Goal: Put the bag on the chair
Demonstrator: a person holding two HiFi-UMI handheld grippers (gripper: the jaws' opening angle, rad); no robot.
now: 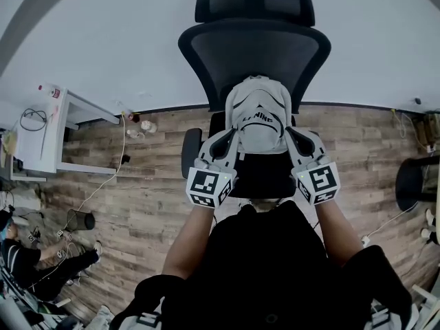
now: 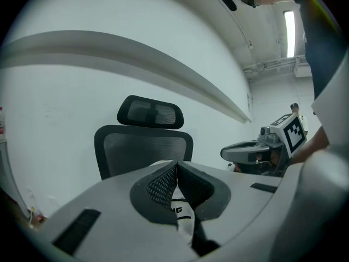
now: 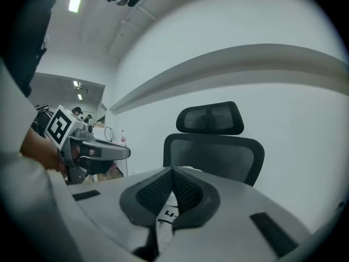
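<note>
two grippers are on the bag [image 1: 258, 119], one at each side of it. my left gripper [image 1: 227, 143] has its jaws pressed together on the bag's left edge; in the left gripper view the ribbed pads [image 2: 161, 184] meet at the tip, with pale fabric and black lettering showing just below them. my right gripper [image 1: 295, 141] is clamped the same way on the bag's right edge, and its own view shows white fabric [image 3: 166, 214] under the closed pads. the bag, grey-white with black print, sits between the two grippers in front of the mesh backrest of the black chair [image 1: 254, 47], above the seat; i cannot tell whether its bottom touches the seat. the chair stands on a wooden floor [image 1: 151, 184] against a white wall. a white table [image 1: 41, 136] stands well off to my left.
</note>
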